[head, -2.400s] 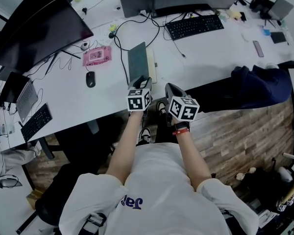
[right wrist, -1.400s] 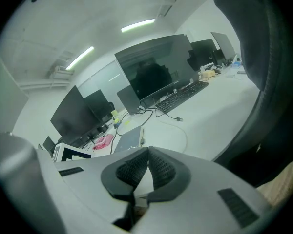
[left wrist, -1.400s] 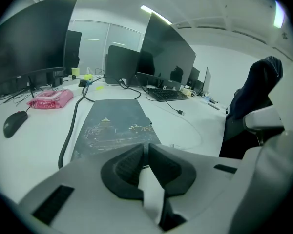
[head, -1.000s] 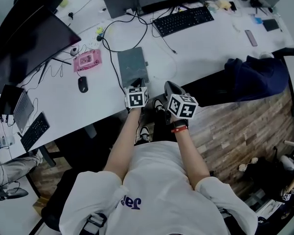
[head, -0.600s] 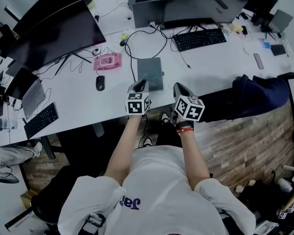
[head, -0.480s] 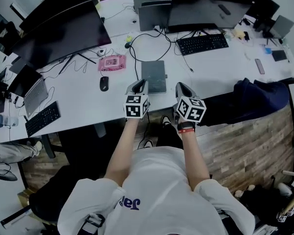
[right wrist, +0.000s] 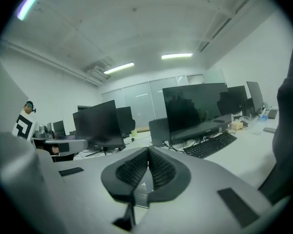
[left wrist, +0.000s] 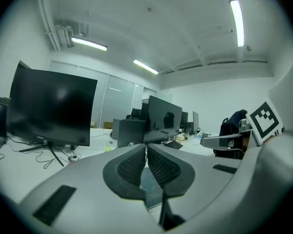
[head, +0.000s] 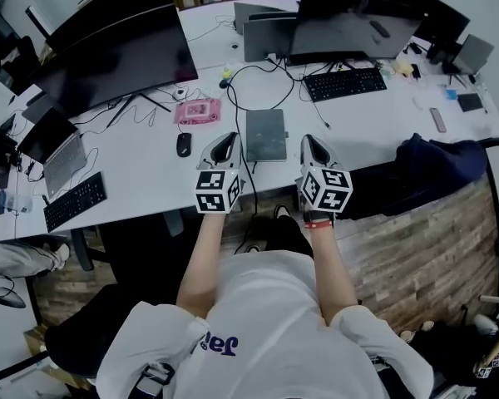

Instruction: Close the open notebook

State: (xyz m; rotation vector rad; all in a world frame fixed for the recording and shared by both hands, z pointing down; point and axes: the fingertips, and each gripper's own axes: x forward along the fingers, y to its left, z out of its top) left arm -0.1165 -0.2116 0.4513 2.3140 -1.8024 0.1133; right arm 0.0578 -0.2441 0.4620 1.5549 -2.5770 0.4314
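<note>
A wide white surface (head: pixel 150 160) curves across the upper half of the head view. Two large dark flat monitors stand on it, one at the left (head: pixel 116 61) and one at the rear right (head: pixel 358 23). A person in a white T-shirt (head: pixel 266 322) stands at its near edge with both forearms stretched forward. A dark blue jacket (head: pixel 437 160) is draped at the right end of the surface, over its near edge. A black keyboard (head: pixel 345 83) lies in front of the right monitor, and a second black keyboard (head: pixel 75 200) lies near the left edge.

The dark grey rectangular notebook (head: pixel 266 134) lies flat and closed, cover up, near the front edge of the surface. In the head view it appears between the two hand-held grippers, and neither touches it.

The left hand-held gripper (head: pixel 227 141), pale grey with a black-and-white marker cube (head: pixel 216 191) at its rear, is held above the surface and pointing almost level. Its jaws are closing, with the tips all but meeting and nothing between them, as the left gripper view (left wrist: pixel 147 147) shows. The right hand-held gripper (head: pixel 309 142) has a marker cube of its own (head: pixel 327 188). Its jaws are together at the tips and empty in the right gripper view (right wrist: pixel 148 151).

A pink rectangular box (head: pixel 198 111) lies left of the notebook, and a small black mouse (head: pixel 183 145) lies just in front of the box.
</note>
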